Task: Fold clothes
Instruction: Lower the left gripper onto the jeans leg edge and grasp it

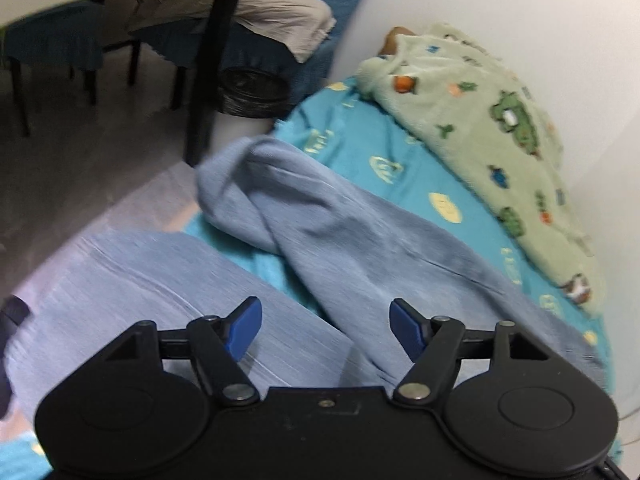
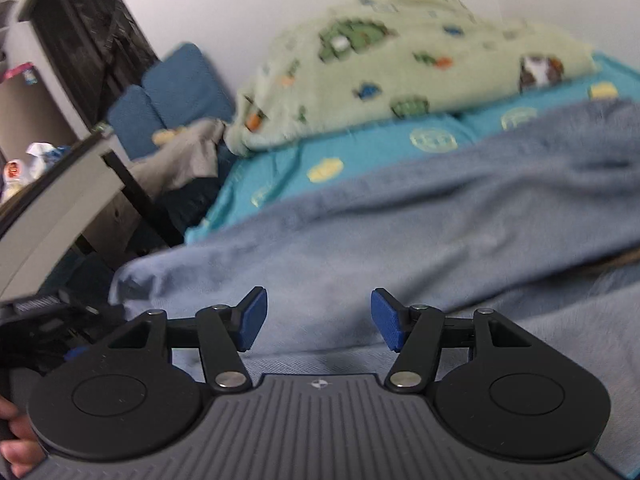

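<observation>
Both tongs stand apart with nothing between their blue pads. The left gripper hangs over a pale blue garment that lies across a bed, its jaws spread wide above the cloth without pressing on it. The right gripper also hangs with jaws spread, over the same blue garment, and grips nothing. In the left wrist view one long tube of the garment, a leg or a sleeve, runs away from the gripper toward the foot of the bed, its end bunched and folded over near the bed's edge; a second, flatter part of the garment lies to the left, beneath the left finger. The garment rests on a turquoise bedsheet printed with yellow shapes. Beyond it, against a white wall, lies a pale green fleece blanket with small cartoon figures. In the right wrist view the blanket is heaped behind the garment, and fingers of a person's hand show at the lower left edge. A dark table leg stands beside the bed.
</observation>
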